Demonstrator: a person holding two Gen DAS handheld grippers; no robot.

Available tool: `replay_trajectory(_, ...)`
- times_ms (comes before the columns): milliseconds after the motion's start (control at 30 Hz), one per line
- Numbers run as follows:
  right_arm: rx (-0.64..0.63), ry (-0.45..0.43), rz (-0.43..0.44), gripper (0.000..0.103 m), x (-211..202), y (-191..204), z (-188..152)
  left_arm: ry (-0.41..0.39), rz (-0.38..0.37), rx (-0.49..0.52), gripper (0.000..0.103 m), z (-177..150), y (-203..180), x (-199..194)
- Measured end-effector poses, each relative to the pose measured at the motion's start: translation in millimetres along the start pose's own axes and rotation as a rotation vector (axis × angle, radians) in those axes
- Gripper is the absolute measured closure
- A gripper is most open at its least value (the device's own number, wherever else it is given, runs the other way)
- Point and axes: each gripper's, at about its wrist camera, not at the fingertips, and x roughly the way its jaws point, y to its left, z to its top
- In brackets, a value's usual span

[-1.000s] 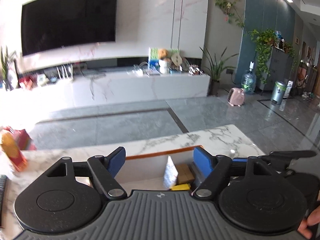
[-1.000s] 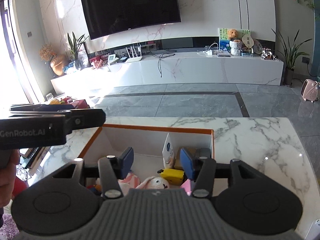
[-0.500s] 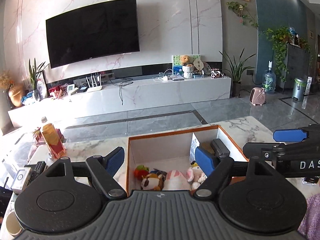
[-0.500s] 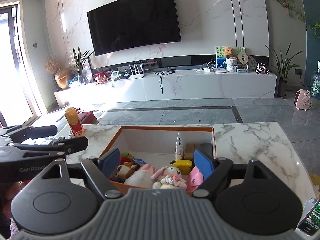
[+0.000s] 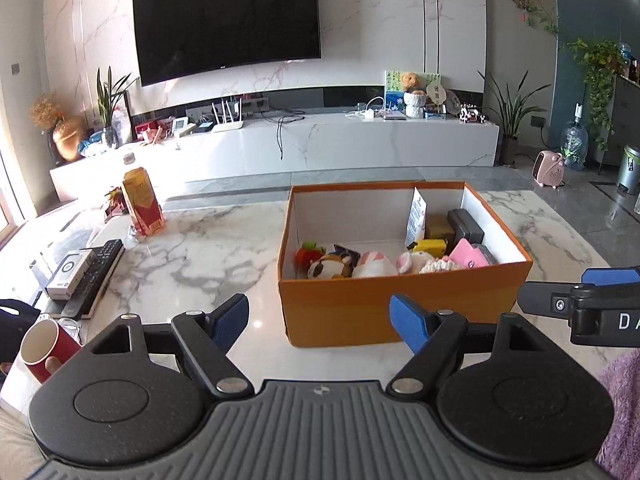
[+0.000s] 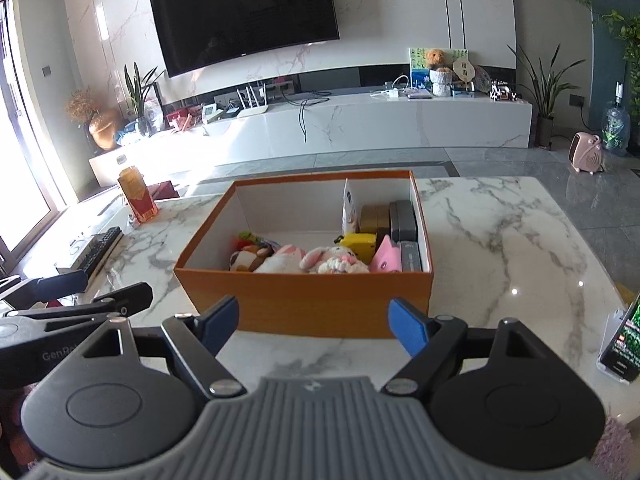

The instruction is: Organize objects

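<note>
Orange box [image 5: 352, 312] on marble table [image 5: 208, 256], both hand-held grippers (empty) spread wide

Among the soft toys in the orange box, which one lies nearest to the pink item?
The white bunny with pink ears: it lies right beside the pink item, while the other toys sit further left.

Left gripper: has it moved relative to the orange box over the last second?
Yes. The left gripper has backed away from the orange box; its fingers now sit short of the near wall.
</note>
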Motion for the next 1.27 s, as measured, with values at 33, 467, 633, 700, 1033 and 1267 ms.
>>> replay_trajectory(33,-0.003,0.008,0.000,0.020,1,0,-4,0.007,0.002,0.004,0.011,-4,-1,-1)
replay_trajectory(467,0.008,0.008,-0.011,0.020,-9,-5,-20,0.031,0.006,0.022,0.011,-14,-12,-8)
replay_trajectory(633,0.012,0.015,-0.008,0.020,-7,-8,-20,0.041,0.010,0.035,0.011,-15,-17,-6)
replay_trajectory(700,0.014,0.017,-0.007,0.020,-6,-9,-21,0.042,0.011,0.038,0.011,-15,-18,-5)
replay_trajectory(1033,0.023,0.026,-0.006,0.020,-3,-13,-22,0.050,0.002,0.043,0.011,-14,-23,-4)
replay_trajectory(1267,0.022,0.033,-0.008,0.020,-1,-14,-23,0.050,-0.003,0.043,0.011,-15,-23,-4)
